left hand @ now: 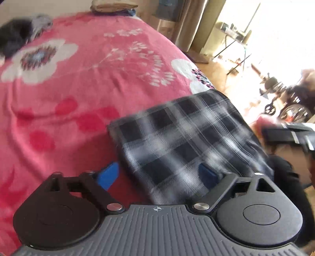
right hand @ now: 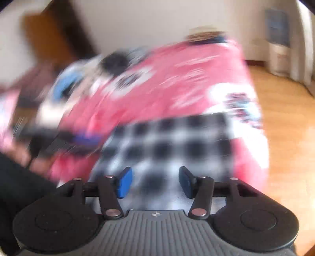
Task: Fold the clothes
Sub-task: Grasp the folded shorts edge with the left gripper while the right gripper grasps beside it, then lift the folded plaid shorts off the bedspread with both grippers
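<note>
A folded black, grey and white plaid garment (left hand: 187,137) lies on the pink flowered blanket (left hand: 78,88) near the bed's right edge. My left gripper (left hand: 157,175) is open and wide above its near end: the left blue pad (left hand: 108,175) hangs over the blanket, the right pad (left hand: 206,174) over the cloth, nothing pinched. The right wrist view is blurred. There my right gripper (right hand: 155,182) is open over the plaid garment (right hand: 167,141), its pads apart and off the cloth. The right gripper's black body (left hand: 289,134) shows at the left view's right edge.
A heap of dark and grey clothes (left hand: 19,33) lies at the far left of the bed, and a folded tan pile (left hand: 112,6) at the far end. The bed edge drops to wooden floor (right hand: 285,118) on the right. A wheeled frame (left hand: 291,102) stands by the bright window.
</note>
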`<state>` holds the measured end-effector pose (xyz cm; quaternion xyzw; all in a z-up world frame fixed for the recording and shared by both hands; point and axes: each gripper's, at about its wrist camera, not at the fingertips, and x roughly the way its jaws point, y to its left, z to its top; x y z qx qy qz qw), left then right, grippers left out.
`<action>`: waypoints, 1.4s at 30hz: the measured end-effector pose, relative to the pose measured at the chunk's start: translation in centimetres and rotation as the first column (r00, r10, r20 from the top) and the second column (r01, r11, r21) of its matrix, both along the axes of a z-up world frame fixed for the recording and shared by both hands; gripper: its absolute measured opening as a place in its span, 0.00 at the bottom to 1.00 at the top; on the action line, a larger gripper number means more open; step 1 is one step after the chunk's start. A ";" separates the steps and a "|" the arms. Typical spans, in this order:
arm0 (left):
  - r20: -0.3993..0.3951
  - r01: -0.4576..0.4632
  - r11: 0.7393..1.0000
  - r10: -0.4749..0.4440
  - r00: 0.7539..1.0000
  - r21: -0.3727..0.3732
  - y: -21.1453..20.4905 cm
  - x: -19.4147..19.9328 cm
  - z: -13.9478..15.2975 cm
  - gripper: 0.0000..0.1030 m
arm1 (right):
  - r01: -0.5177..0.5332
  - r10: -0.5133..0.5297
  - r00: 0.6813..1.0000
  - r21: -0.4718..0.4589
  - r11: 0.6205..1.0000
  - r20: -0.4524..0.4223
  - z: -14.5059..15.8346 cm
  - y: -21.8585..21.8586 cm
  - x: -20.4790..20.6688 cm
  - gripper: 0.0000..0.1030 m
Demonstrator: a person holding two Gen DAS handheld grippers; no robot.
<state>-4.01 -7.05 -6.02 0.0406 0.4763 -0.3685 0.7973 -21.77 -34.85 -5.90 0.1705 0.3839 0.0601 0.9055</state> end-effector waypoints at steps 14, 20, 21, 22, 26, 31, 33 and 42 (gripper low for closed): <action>-0.266 -0.008 0.986 -0.038 0.963 -0.168 0.0 3.3 -5.0 0.92 | 0.182 -0.141 0.983 0.490 0.852 -0.120 -9.1 -11.4 7.8 0.75; -0.252 0.016 0.977 -0.070 0.965 -0.213 -0.2 3.0 -4.7 0.89 | 0.148 -0.114 0.989 0.603 0.784 -0.094 -10.8 -11.4 8.4 0.75; -0.256 0.033 0.975 -0.090 0.962 -0.220 -0.1 2.8 -4.8 0.89 | 0.137 -0.096 0.990 0.623 0.770 -0.100 -11.1 -11.4 7.9 0.75; -0.255 0.056 0.974 -0.113 0.960 -0.220 -0.1 2.6 -4.9 0.89 | 0.128 -0.075 0.991 0.643 0.755 -0.109 -11.5 -11.2 7.4 0.75; -0.252 0.079 0.973 -0.135 0.958 -0.219 -0.7 3.0 -5.0 0.87 | 0.077 -0.007 0.995 0.695 0.714 -0.103 -12.3 -10.7 5.5 0.75; -0.283 0.024 0.960 -0.106 0.953 -0.279 -1.5 4.5 -5.4 0.85 | 0.063 0.002 0.996 0.730 0.680 -0.087 -13.0 -11.0 7.6 0.75; -0.283 0.039 0.959 -0.122 0.951 -0.280 -1.2 4.2 -5.4 0.77 | 0.049 0.020 0.996 0.732 0.680 -0.085 -12.9 -11.0 8.1 0.74; -0.294 0.057 0.952 -0.150 0.944 -0.302 -1.6 4.5 -5.9 0.67 | -0.043 0.148 0.986 0.757 0.651 -0.071 -12.9 -10.3 8.6 0.68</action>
